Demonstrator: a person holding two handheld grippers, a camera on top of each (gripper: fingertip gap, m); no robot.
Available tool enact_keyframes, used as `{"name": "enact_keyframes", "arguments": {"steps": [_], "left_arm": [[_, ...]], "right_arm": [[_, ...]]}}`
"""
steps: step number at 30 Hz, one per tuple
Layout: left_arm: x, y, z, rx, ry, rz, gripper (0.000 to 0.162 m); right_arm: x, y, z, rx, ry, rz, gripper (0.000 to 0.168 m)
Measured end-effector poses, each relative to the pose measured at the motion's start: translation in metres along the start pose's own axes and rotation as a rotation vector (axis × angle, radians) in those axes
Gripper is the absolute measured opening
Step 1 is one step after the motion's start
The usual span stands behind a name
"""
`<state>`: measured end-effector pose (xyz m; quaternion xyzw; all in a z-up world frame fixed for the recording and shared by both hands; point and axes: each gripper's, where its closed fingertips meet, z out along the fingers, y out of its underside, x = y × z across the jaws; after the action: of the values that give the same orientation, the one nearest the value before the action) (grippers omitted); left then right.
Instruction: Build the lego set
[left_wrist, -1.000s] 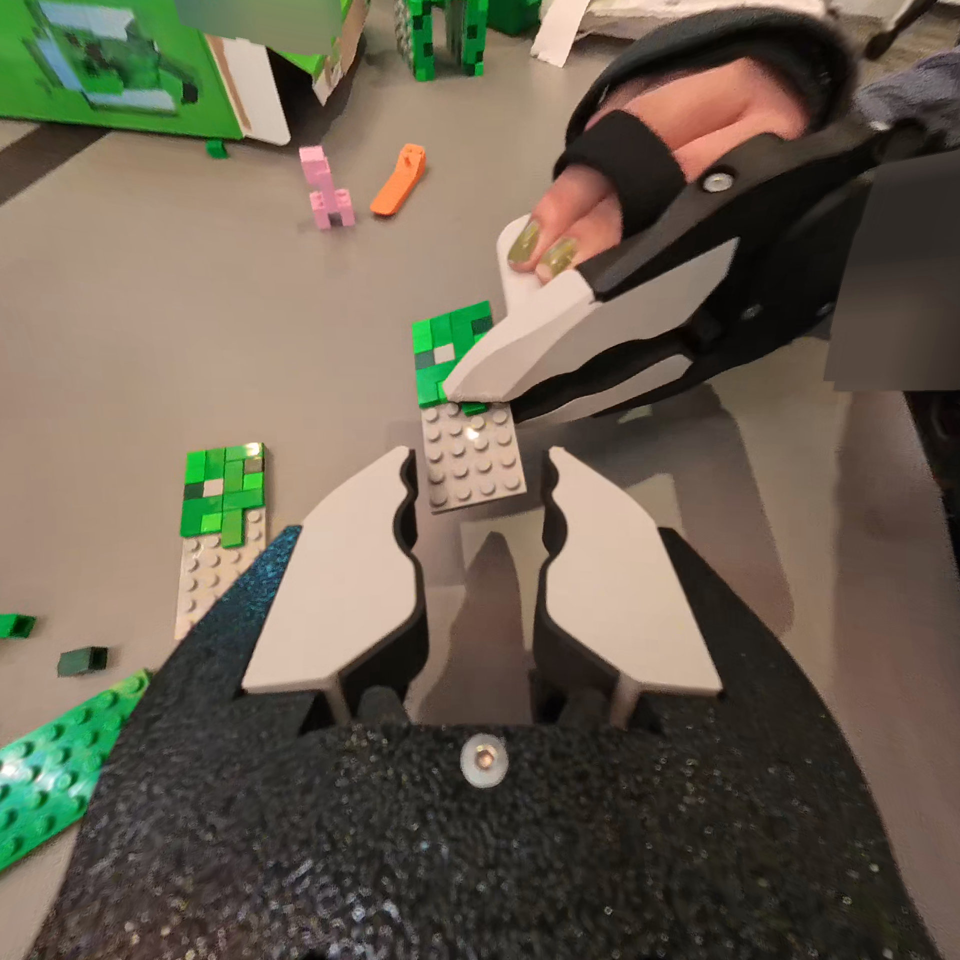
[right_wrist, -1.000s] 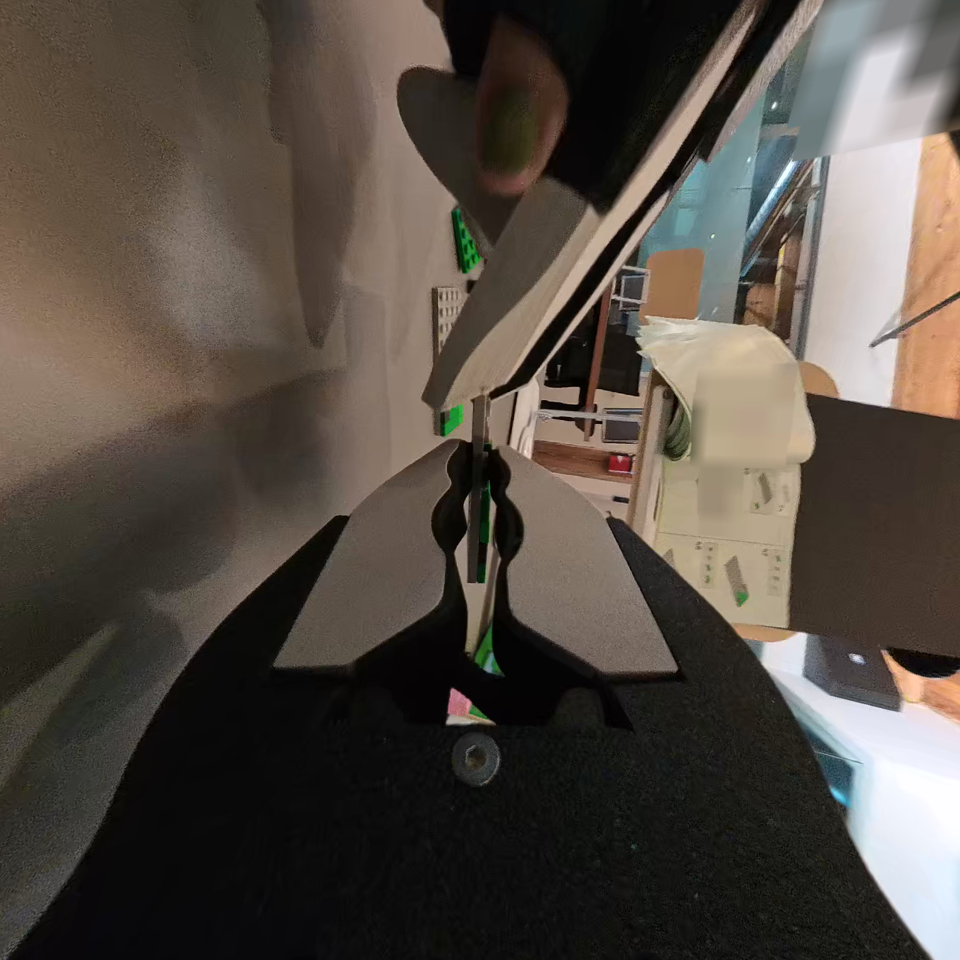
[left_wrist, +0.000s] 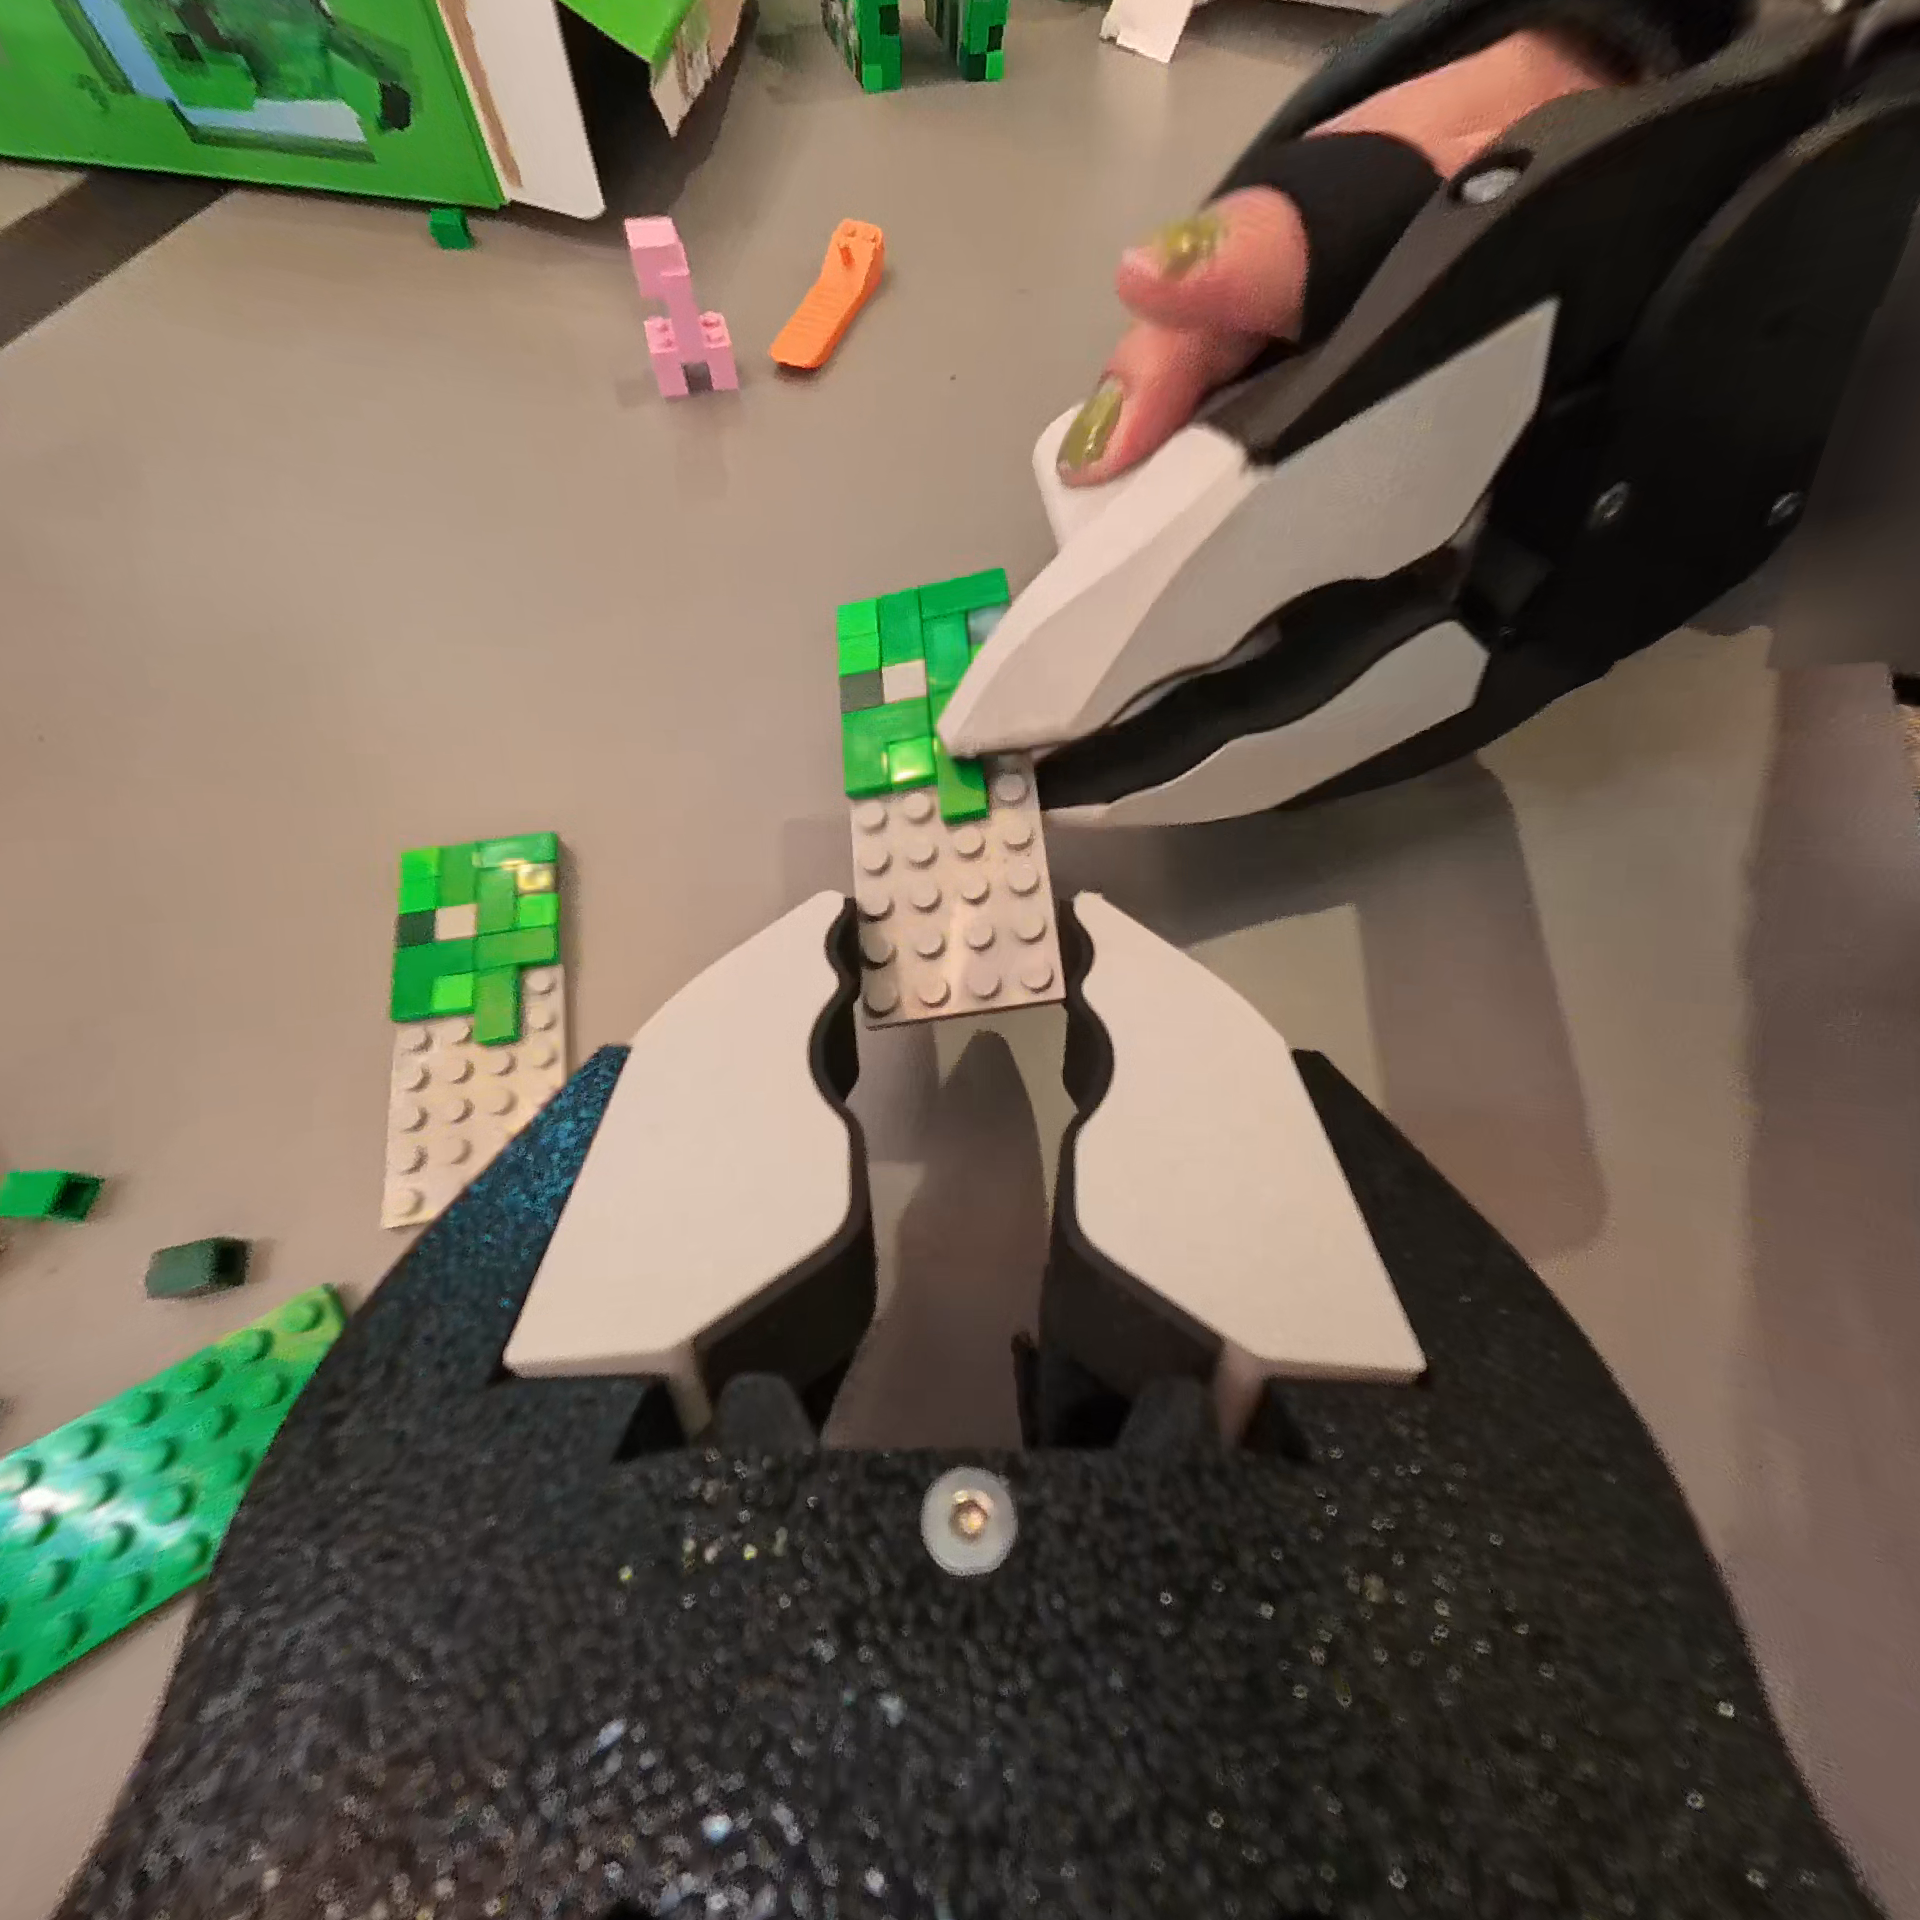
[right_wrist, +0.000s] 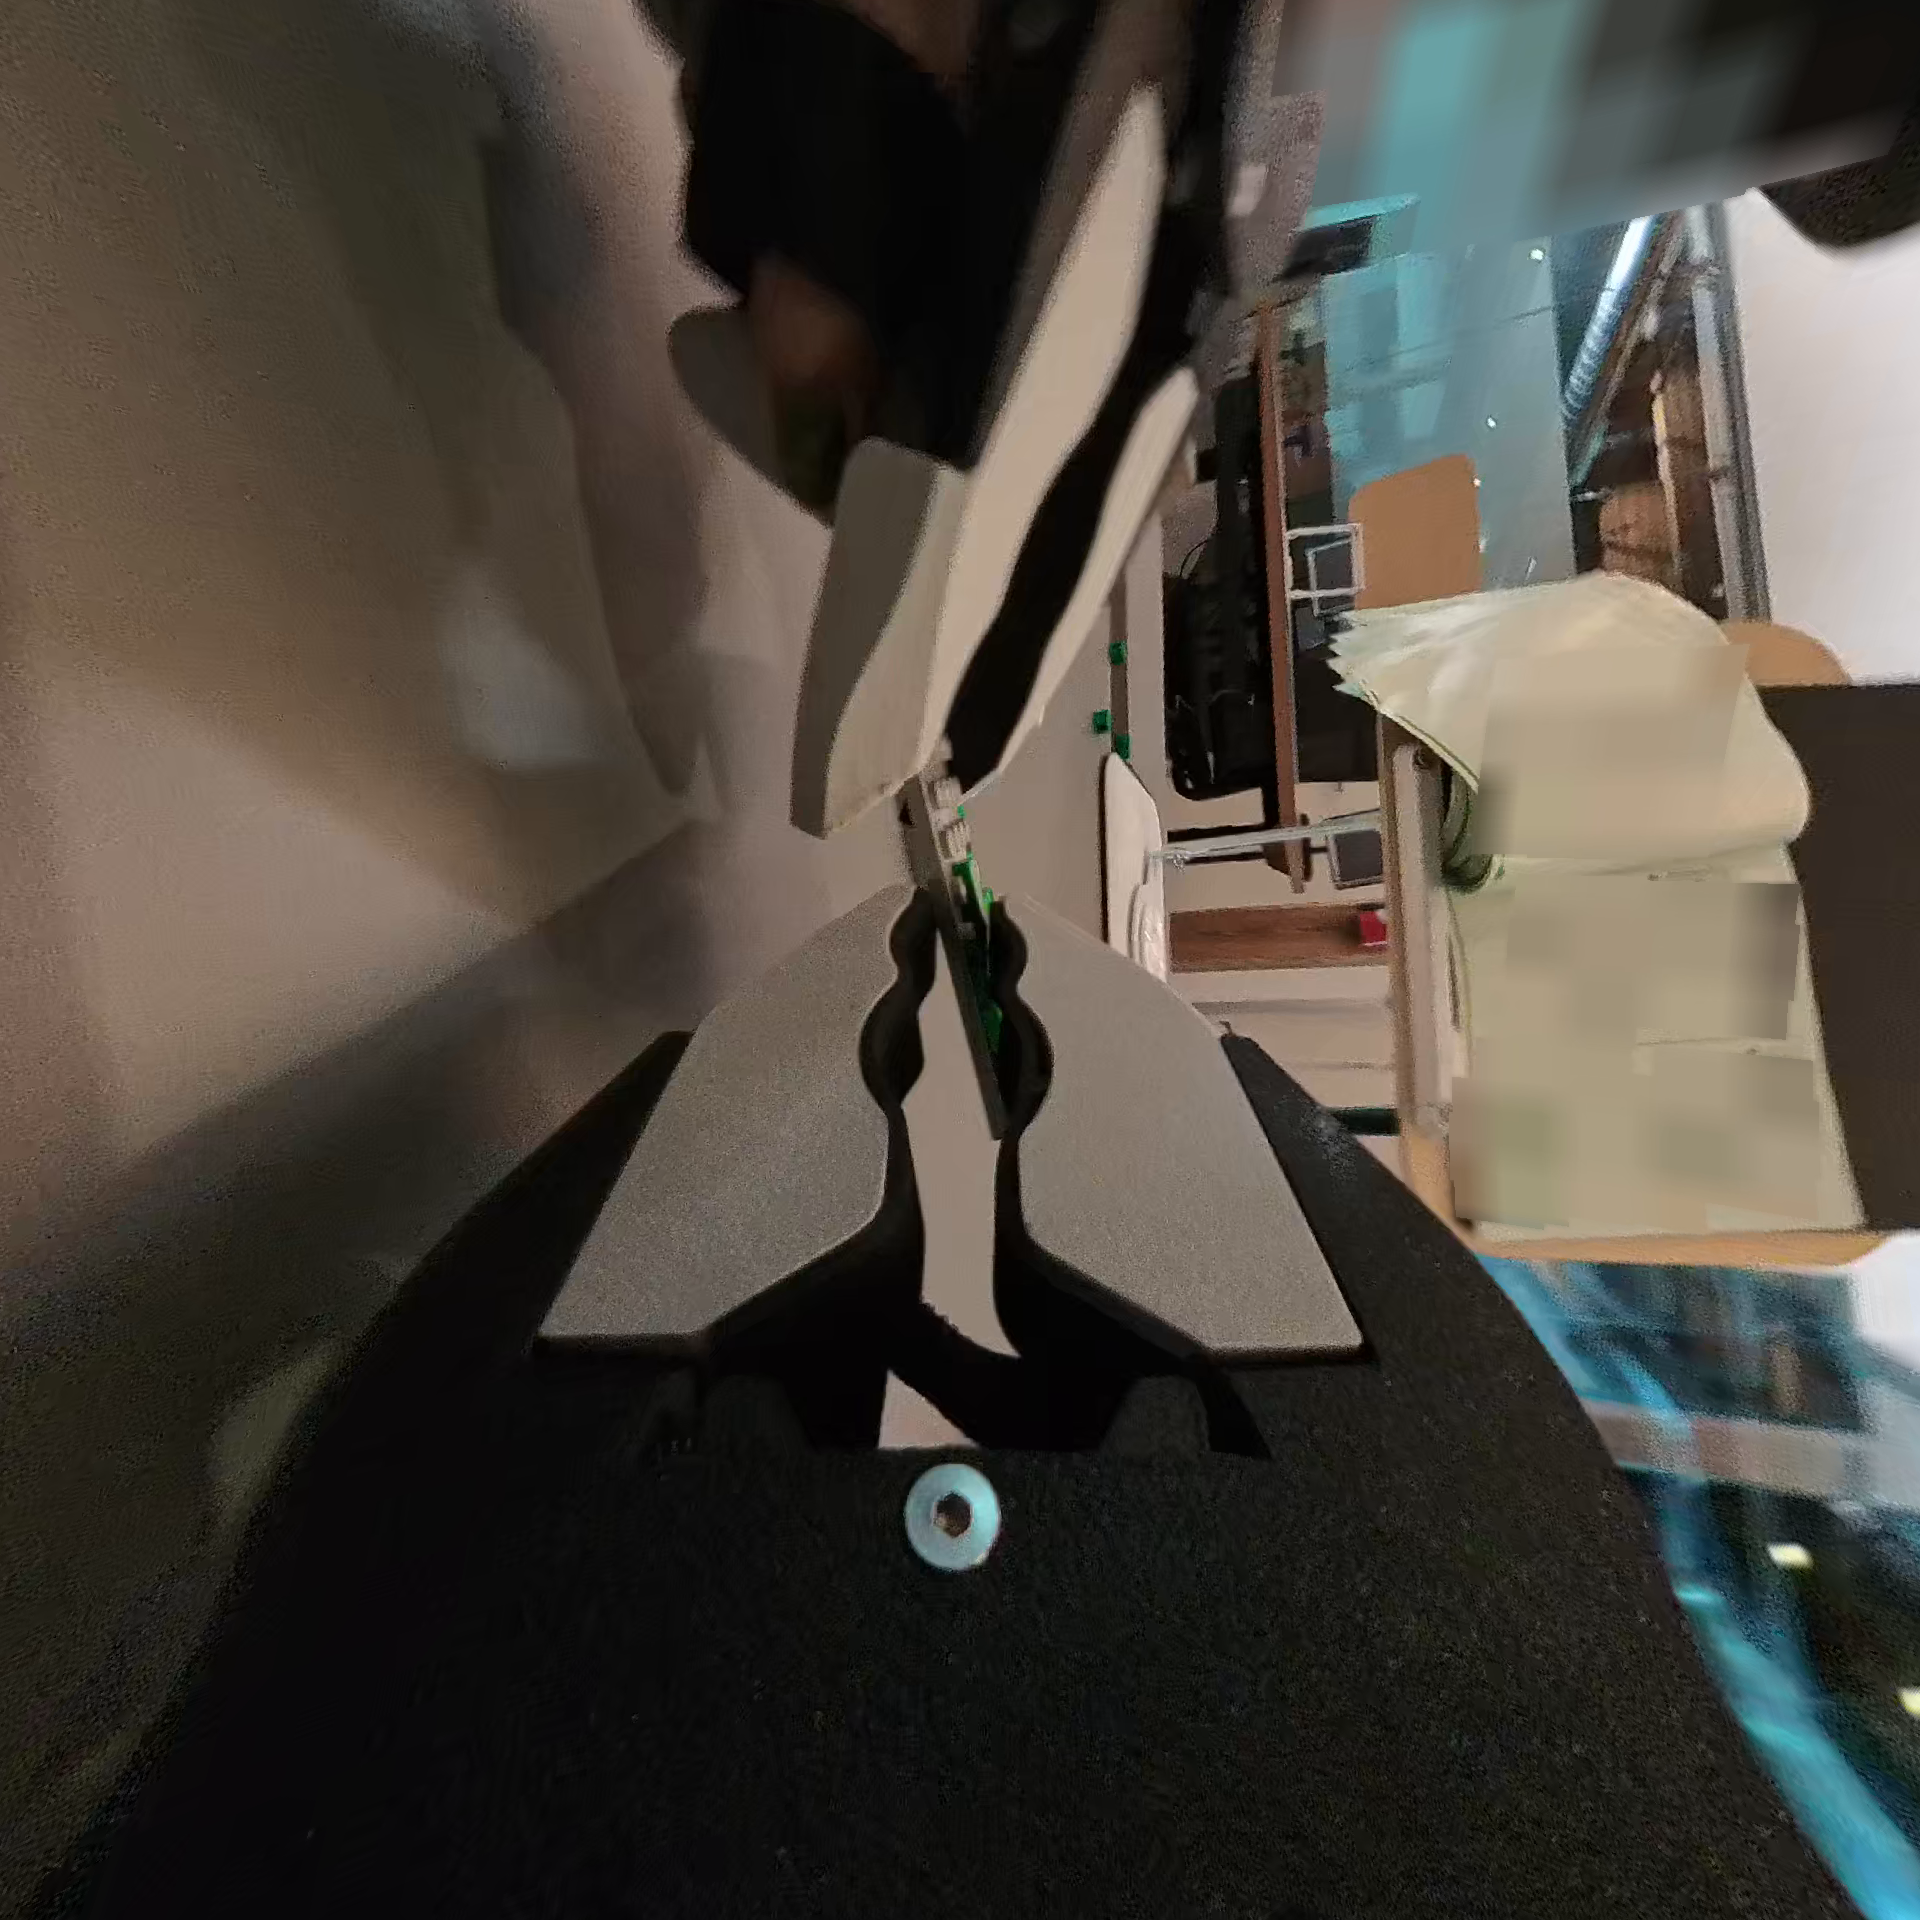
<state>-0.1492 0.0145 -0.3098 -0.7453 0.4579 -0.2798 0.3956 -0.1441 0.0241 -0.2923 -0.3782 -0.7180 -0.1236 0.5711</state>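
the grey plate (left_wrist: 966, 873) is held off the grey table (left_wrist: 312, 623), just ahead of the left gripper (left_wrist: 961, 925). its long axis runs straight away from the left wrist camera, and its studs face up. the bare studded end is nearest that camera and the end covered in green tiles points away. the near end is clamped across its width by the left gripper, one finger pressed on each long edge.

the right gripper (left_wrist: 997, 774) is brought in from the right side, held by a gloved hand (left_wrist: 1226, 301). its upper finger is laid on the green tiles and its lower finger is set beneath the plate's right edge. in the right wrist view the plate is seen edge-on and slightly slanted between that gripper's fingers. these are parted a little wider than the plate is thick, and a gap is seen along one side.

a second grey plate (left_wrist: 473, 1029), likewise half tiled in green, is laid flat to the left with its long axis nearly parallel. a pink figure (left_wrist: 681, 312) and an orange separator tool (left_wrist: 831, 296) are seen farther back, near a green box (left_wrist: 239, 94). a large green baseplate (left_wrist: 135, 1475) and two small loose bricks (left_wrist: 47, 1195) are seen at the lower left.
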Motion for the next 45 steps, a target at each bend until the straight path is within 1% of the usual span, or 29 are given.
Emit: {"name": "enact_keyframes", "arguments": {"steps": [1, 2, 3, 4, 6, 8, 12, 14, 18, 21, 23, 25, 28, 30, 31, 33, 36, 39, 40, 42, 45], "left_arm": [[-0.003, 0.001, -0.001, -0.006, -0.019, 0.018, 0.036], [-0.007, 0.004, -0.002, -0.018, -0.037, 0.048, 0.036], [-0.009, 0.005, -0.003, -0.018, -0.051, 0.077, 0.036], [-0.01, 0.006, -0.003, -0.021, -0.058, 0.091, 0.036], [-0.013, 0.01, -0.002, -0.038, -0.061, 0.1, 0.036], [-0.014, 0.016, -0.002, -0.065, -0.051, 0.109, 0.036], [-0.011, 0.034, -0.002, -0.164, -0.009, 0.12, 0.036], [-0.01, 0.041, -0.004, -0.203, 0.001, 0.122, 0.036], [-0.013, 0.045, -0.01, -0.17, 0.042, 0.068, 0.036], [-0.013, 0.047, -0.013, -0.157, 0.078, 0.053, 0.037], [-0.013, 0.047, -0.014, -0.161, 0.08, 0.071, 0.038], [-0.012, 0.048, -0.014, -0.163, 0.081, 0.091, 0.04], [-0.01, 0.049, -0.015, -0.172, 0.099, 0.088, 0.049], [-0.017, 0.049, -0.019, -0.174, 0.063, 0.101, 0.054], [-0.021, 0.045, -0.022, -0.146, 0.042, 0.107, 0.054], [-0.031, 0.028, -0.029, -0.023, -0.019, 0.099, 0.054], [-0.048, 0.006, -0.041, 0.184, -0.143, 0.094, 0.05], [-0.057, -0.005, -0.053, 0.291, -0.248, 0.144, 0.045], [-0.057, -0.008, -0.056, 0.317, -0.269, 0.164, 0.041], [-0.059, -0.011, -0.062, 0.35, -0.315, 0.211, 0.018], [-0.062, -0.012, -0.069, 0.37, -0.375, 0.259, 0.003]], "right_arm": [[0.001, -0.001, -0.001, 0.025, 0.0, 0.071, 0.025], [0.0, -0.001, -0.001, 0.031, -0.031, 0.148, 0.046], [0.001, 0.001, -0.002, 0.037, -0.054, 0.237, 0.053], [0.003, 0.001, -0.003, 0.058, -0.06, 0.315, 0.055], [0.007, 0.004, -0.005, 0.093, -0.048, 0.4, 0.052], [0.008, 0.008, -0.005, 0.111, -0.038, 0.437, 0.05], [0.009, 0.017, -0.003, 0.151, 0.022, 0.518, 0.042], [0.019, 0.024, -0.005, 0.159, 0.062, 0.578, 0.041], [0.039, 0.037, -0.011, 0.229, 0.116, 0.823, 0.043], [0.047, 0.047, -0.011, 0.25, 0.127, 0.945, 0.04], [0.053, 0.052, -0.013, 0.272, 0.154, 0.999, 0.035], [0.058, 0.056, -0.013, 0.289, 0.176, 1.031, 0.031], [0.062, 0.058, -0.012, 0.298, 0.198, 1.043, 0.028], [0.063, 0.058, -0.009, 0.3, 0.209, 1.024, 0.026], [0.064, 0.057, -0.008, 0.301, 0.216, 1.011, 0.023], [0.065, 0.055, -0.006, 0.308, 0.228, 0.987, 0.018], [0.067, 0.052, -0.002, 0.317, 0.245, 0.971, 0.007], [0.069, 0.051, 0.003, 0.32, 0.246, 0.98, 0.003], [0.069, 0.051, 0.004, 0.317, 0.248, 0.981, 0.001], [0.069, 0.051, 0.005, 0.318, 0.246, 0.978, 0.0], [0.07, 0.051, 0.003, 0.333, 0.246, 0.979, 0.0]]}}
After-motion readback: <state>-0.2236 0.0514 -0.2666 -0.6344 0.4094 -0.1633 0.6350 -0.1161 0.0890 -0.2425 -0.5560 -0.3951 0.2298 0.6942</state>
